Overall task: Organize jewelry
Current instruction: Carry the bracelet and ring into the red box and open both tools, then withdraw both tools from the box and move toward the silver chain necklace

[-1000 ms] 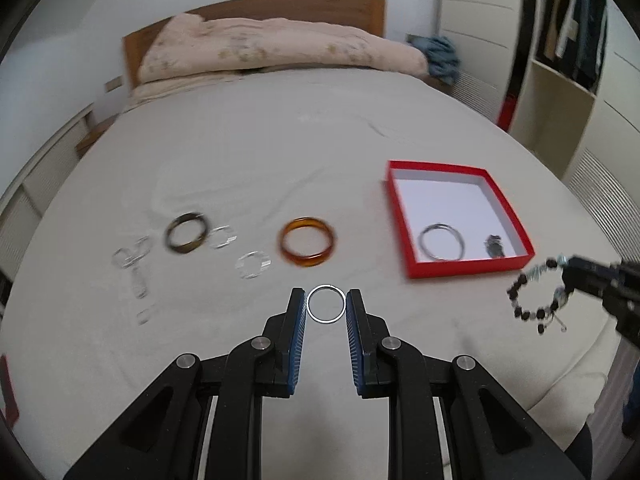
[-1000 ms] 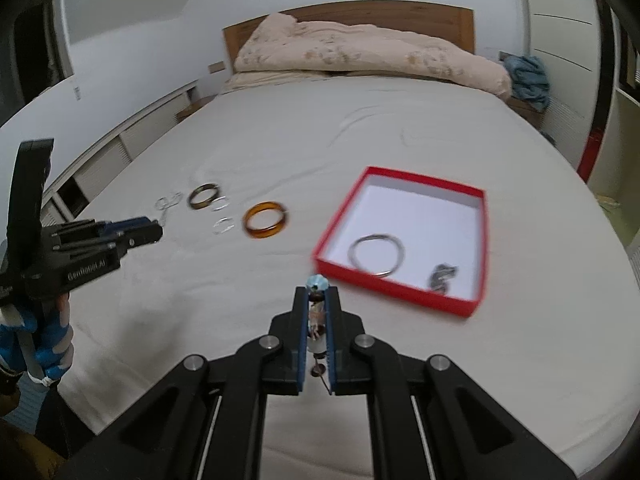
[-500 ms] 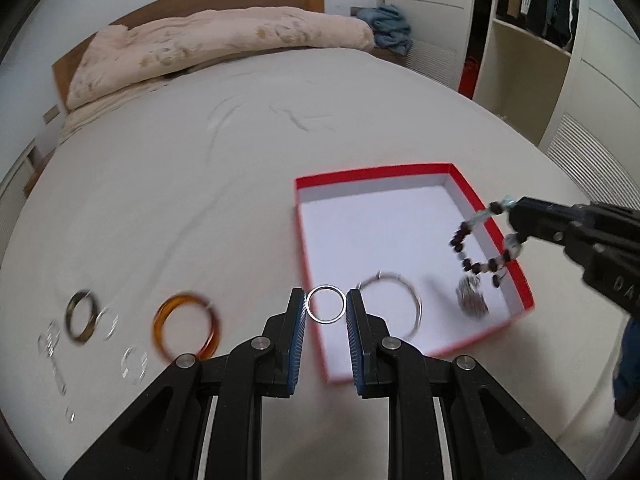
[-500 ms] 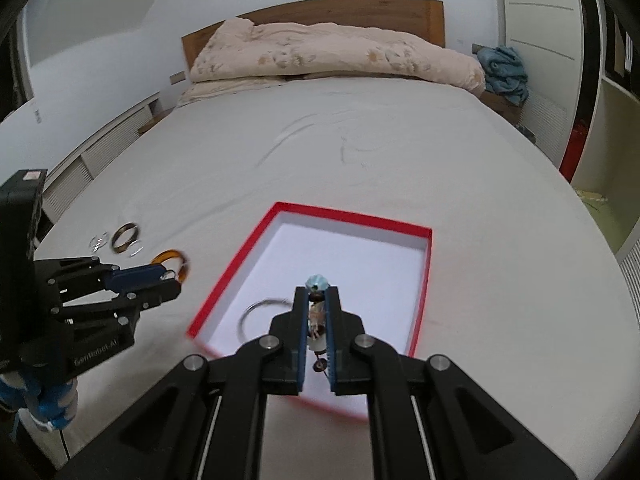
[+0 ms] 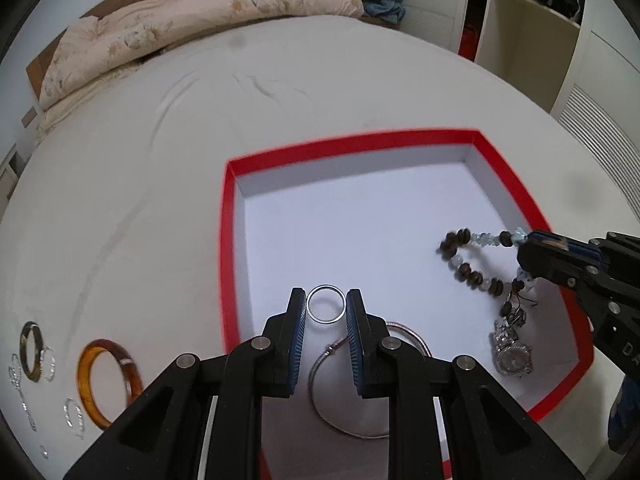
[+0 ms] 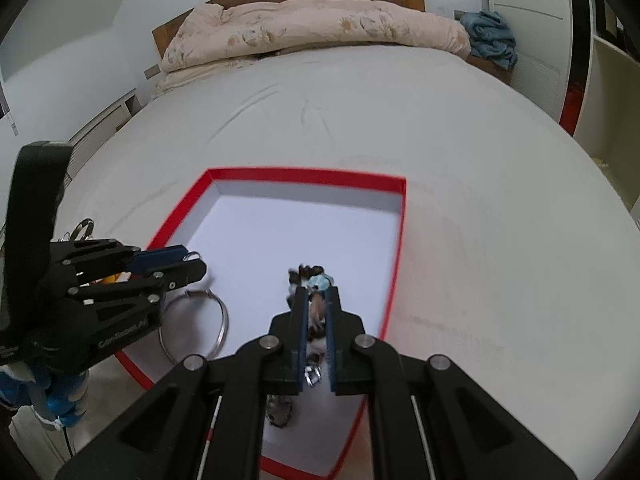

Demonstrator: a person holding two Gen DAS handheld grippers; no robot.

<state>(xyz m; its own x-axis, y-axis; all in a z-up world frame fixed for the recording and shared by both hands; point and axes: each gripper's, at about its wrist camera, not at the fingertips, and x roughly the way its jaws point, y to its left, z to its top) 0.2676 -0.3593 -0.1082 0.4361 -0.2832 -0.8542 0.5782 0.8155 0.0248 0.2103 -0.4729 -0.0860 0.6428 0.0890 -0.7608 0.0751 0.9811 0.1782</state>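
Red walls run round the box [image 5: 227, 240], which sits on the white bed [image 5: 160, 160] with its white floor facing up, so things can be dropped straight in. The left gripper [image 5: 326, 309] pinches a small silver ring [image 5: 326, 309] between its blue pads. The ring hangs over the near part of the box, and I think it is held there so it can fall inside when the pads let go.

On the right, the right gripper [image 5: 532, 256] is pressed shut on a bead bracelet [image 5: 468, 256]. Its brown and pale blue beads dangle in a loop over the right side of the box. In the right wrist view the beads [image 6: 310, 276] poke out from between the two fingers.

Two things lie in the box: a thin silver bangle [image 5: 340, 412] at the near edge, partly hidden by the left gripper, and a shiny watch [image 5: 512, 354] near the right wall. The beads hang just above the watch, so they may land on it.

More jewelry waits on the bed, far to the left of the box: an orange bangle [image 5: 108, 380], a dark brown bangle [image 5: 30, 352] and some small clear rings [image 5: 74, 418]. These are not in the box yet, so I think the job is only partly done. Both grippers need to open gently, or the ring could roll away.
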